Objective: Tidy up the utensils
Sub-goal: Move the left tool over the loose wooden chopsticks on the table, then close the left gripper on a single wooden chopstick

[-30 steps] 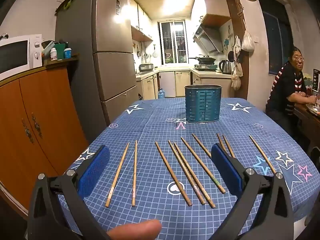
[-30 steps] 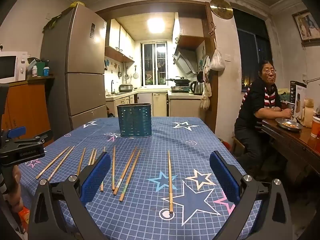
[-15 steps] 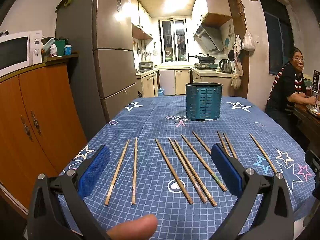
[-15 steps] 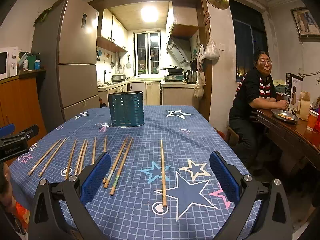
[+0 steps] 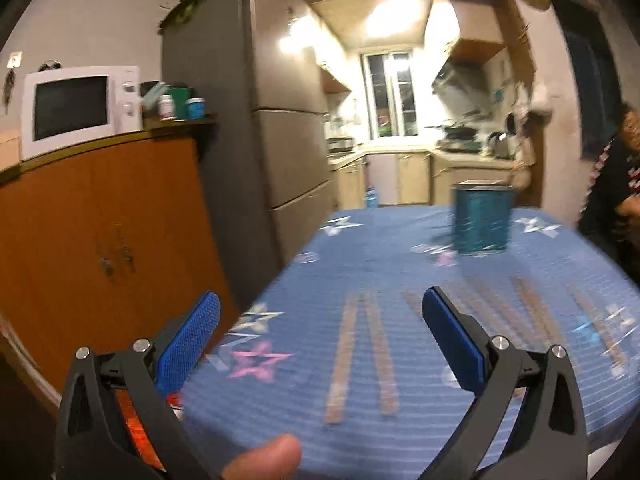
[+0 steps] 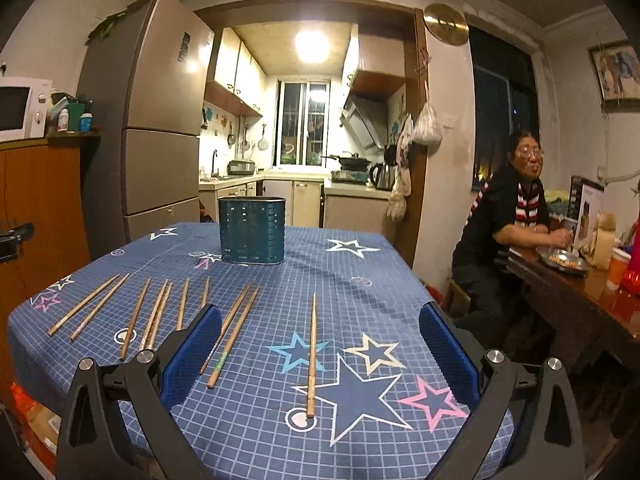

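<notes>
Lying between the spread right tool (image 6: 320,342) fingers: one chopstick (image 6: 311,354).

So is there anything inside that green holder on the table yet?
Nothing pokes above the rim of the green holder, and the chopsticks all lie flat on the tablecloth. Its walls hide the inside, so the bottom cannot be checked from these views.

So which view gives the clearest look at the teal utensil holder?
The right wrist view: the teal utensil holder is sharp there, upright on the tablecloth beyond the chopsticks, its rows of perforations visible. The left wrist view shows it smeared by motion blur, only a teal block, with no perforations legible.
</notes>
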Motion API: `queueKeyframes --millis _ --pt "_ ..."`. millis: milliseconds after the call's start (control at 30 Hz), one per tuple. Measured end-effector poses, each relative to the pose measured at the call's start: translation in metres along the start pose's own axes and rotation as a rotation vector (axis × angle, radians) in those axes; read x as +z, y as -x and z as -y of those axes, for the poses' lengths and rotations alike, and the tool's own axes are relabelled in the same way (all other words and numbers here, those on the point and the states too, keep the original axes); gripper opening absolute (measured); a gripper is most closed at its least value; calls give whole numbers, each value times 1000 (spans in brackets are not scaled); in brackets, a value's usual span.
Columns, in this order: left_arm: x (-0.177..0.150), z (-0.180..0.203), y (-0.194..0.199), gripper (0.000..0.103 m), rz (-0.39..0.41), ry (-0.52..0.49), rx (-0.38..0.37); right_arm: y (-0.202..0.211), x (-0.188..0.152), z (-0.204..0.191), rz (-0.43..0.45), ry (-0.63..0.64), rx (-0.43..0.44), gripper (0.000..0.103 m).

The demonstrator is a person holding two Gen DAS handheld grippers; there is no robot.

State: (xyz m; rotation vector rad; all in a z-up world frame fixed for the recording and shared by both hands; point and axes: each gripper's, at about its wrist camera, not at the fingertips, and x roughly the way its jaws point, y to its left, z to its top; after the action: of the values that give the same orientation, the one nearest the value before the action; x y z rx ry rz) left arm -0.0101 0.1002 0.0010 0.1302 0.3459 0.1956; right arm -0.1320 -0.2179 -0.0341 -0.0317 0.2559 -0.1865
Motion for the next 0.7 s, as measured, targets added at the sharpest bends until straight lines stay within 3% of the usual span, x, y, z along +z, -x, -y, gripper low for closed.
queueKeyframes --millis 67,133,300,467,567,700 --pt "-7 -17 -9 98 -26 -3 57 1 -2 -1 1 6 6 99" --pt "-20 -27 -21 98 -77 16 51 1 -6 -1 -3 10 10 99" --pt "-58 -15 -41 98 -188 -27 -80 -5 -18 -5 -36 14 11 99" --pt "-87 -14 -51 97 -235 -20 -154 -8 -27 -4 -44 -8 2 99" --pt "-95 -16 -56 88 -249 -5 -182 -10 -31 -5 -41 -14 -3 99" --pt "-102 -12 -63 67 -273 -5 -216 -13 -34 -10 -40 -12 7 99"
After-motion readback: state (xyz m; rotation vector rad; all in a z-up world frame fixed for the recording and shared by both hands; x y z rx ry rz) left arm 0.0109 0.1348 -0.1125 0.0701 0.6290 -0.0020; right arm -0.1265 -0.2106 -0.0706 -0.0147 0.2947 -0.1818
